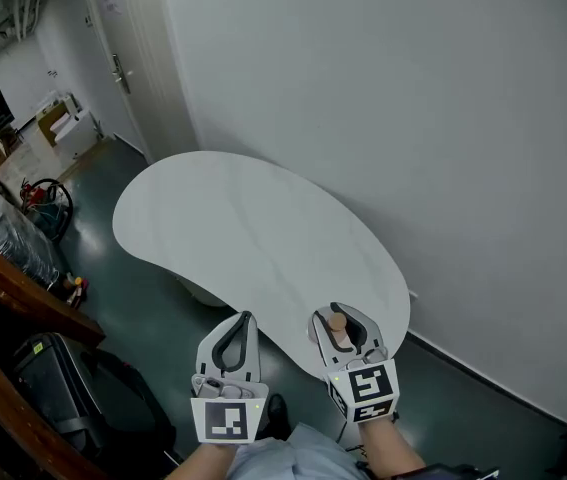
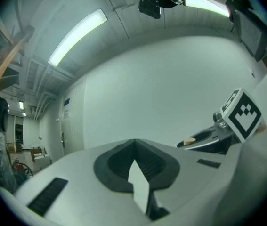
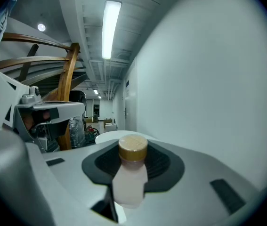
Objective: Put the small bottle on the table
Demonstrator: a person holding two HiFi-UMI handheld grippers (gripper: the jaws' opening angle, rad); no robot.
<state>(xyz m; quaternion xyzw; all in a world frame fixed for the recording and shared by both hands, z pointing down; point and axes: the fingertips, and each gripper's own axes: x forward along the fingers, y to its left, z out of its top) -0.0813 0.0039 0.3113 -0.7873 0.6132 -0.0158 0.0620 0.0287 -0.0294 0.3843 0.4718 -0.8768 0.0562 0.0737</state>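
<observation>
The bottle is small, with a pale pinkish body and a tan-gold cap. It sits clamped between the jaws of the right tongs, cap toward their tips. The table is white, smooth and kidney-shaped. Its near end lies under the right tongs, and the rest stretches ahead and leftward. Whether bottle and table touch cannot be told.

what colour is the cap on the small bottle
Golden tan cap on the pinkish small bottle; clearest in right gripper view.
</observation>
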